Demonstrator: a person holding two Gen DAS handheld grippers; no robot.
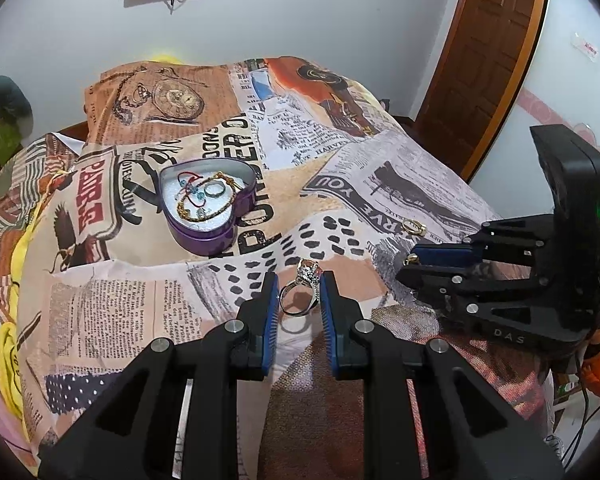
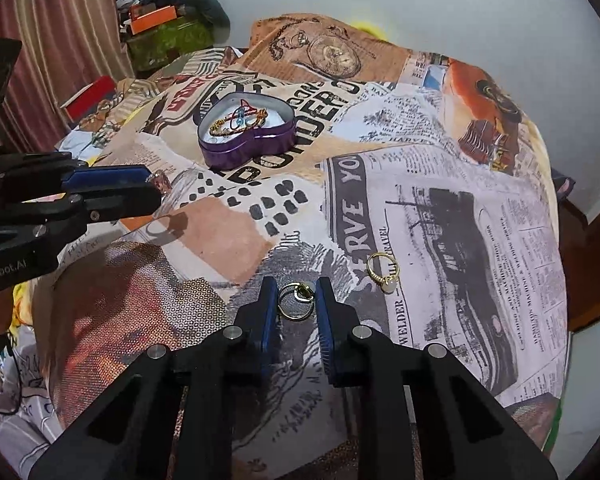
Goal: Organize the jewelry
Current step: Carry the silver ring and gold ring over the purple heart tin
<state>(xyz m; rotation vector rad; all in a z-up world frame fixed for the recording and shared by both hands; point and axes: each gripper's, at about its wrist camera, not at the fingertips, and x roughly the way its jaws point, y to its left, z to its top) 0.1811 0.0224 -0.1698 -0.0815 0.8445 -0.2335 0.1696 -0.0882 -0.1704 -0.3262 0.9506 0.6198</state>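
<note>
A purple heart-shaped tin point(image 1: 204, 236) point(image 2: 252, 148) stands open on the printed cloth, holding bracelets and a ring. My left gripper point(image 1: 299, 294) is shut on a silver stone ring point(image 1: 300, 292), held upright between the blue pads; the ring's stone shows at the left gripper's tip in the right wrist view point(image 2: 160, 179). My right gripper point(image 2: 296, 300) is shut on a gold ring point(image 2: 296, 301) with a dark stone; it also shows in the left wrist view point(image 1: 412, 259). Another gold ring point(image 2: 383, 270) point(image 1: 413, 226) with a pale stone lies loose on the cloth right of it.
The newspaper-print cloth point(image 2: 440, 208) covers a raised surface that falls away at its edges. A wooden door point(image 1: 488, 52) stands at the back right. Boxes and clutter point(image 2: 160, 28) sit at the far left by a curtain.
</note>
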